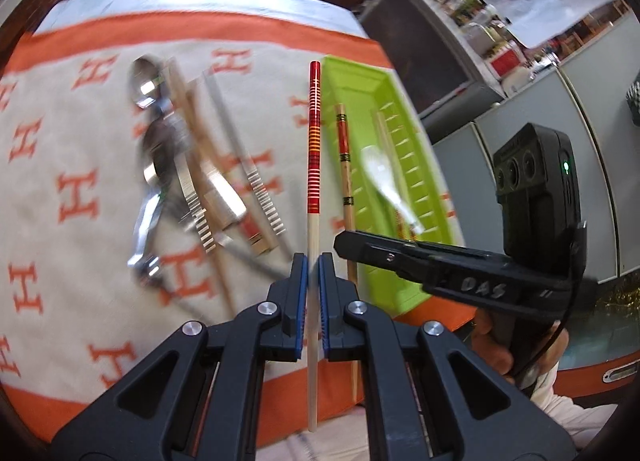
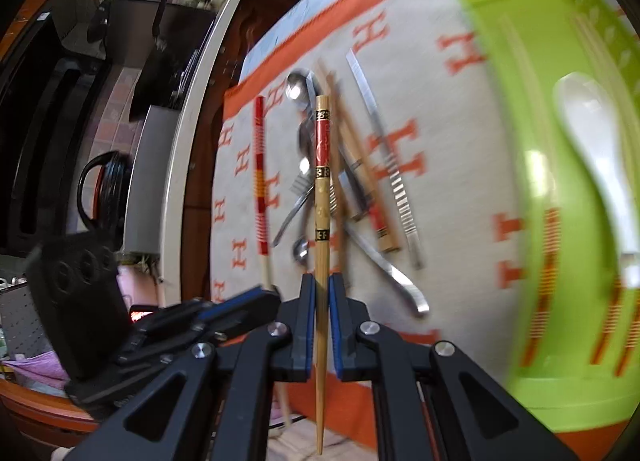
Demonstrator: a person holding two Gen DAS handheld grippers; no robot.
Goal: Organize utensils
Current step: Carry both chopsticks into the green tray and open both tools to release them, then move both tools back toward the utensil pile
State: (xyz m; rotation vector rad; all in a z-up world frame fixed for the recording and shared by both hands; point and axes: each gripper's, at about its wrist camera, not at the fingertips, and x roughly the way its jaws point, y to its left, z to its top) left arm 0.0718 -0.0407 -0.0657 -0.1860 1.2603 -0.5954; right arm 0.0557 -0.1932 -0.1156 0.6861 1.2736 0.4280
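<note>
In the left wrist view, my left gripper (image 1: 313, 263) is shut on a red-striped chopstick (image 1: 314, 133), held lifted above the cloth and pointing away from me. My right gripper (image 2: 321, 281) is shut on a wooden chopstick with red and black-gold bands (image 2: 322, 181), also off the cloth. Each gripper appears in the other's view: the right gripper (image 1: 340, 243) beside the green tray (image 1: 360, 73), the left gripper (image 2: 248, 299) with its striped chopstick (image 2: 259, 165). In the green tray (image 2: 500, 1) lie a white spoon (image 2: 592, 133) and more chopsticks. The frames are motion-blurred.
A pile of metal spoons, forks and wooden chopsticks (image 1: 168, 165) lies on the cream cloth with orange H marks (image 1: 76, 197). Ridged metal tongs (image 2: 396, 181) lie beside the pile. A hand (image 1: 492, 345) holds the right gripper. Dark cabinets stand past the table's far edge.
</note>
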